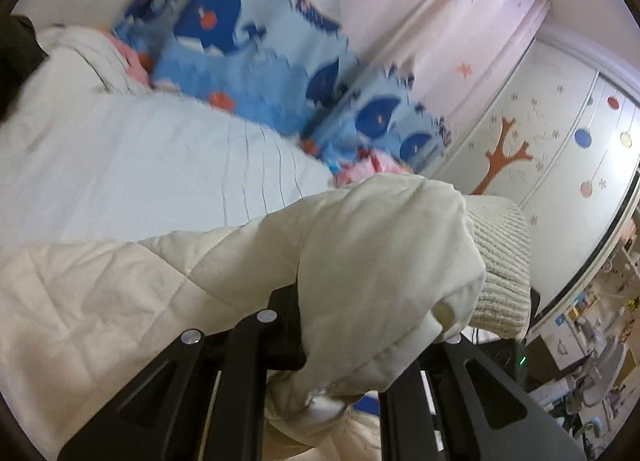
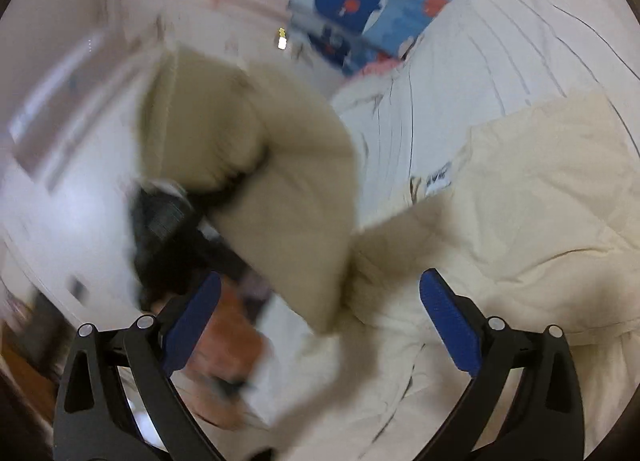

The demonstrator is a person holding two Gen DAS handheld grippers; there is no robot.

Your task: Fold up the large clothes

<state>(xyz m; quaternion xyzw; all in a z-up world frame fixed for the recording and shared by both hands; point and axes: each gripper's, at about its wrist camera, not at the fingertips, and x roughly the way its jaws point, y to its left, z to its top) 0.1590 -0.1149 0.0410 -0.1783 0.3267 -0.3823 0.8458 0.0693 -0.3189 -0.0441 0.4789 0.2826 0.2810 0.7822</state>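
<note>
A large cream quilted jacket (image 1: 120,285) lies on the bed. My left gripper (image 1: 360,341) is shut on its sleeve (image 1: 380,245), which drapes over the jaws and hides the fingertips; the ribbed knit cuff (image 1: 500,261) hangs to the right. In the right wrist view the jacket body (image 2: 520,213) lies spread at right, and the lifted sleeve (image 2: 272,189) hangs blurred at centre with the left gripper (image 2: 168,229) under it. My right gripper (image 2: 320,329) is open and empty, its blue pads (image 2: 448,321) wide apart above the jacket's lower edge.
The bed has a white striped sheet (image 1: 160,165). Blue whale-print pillows (image 1: 248,61) and a pink item (image 1: 360,169) lie along the wall. A wardrobe with tree decals (image 1: 540,141) stands at right, with a cluttered desk area (image 1: 592,361) below it.
</note>
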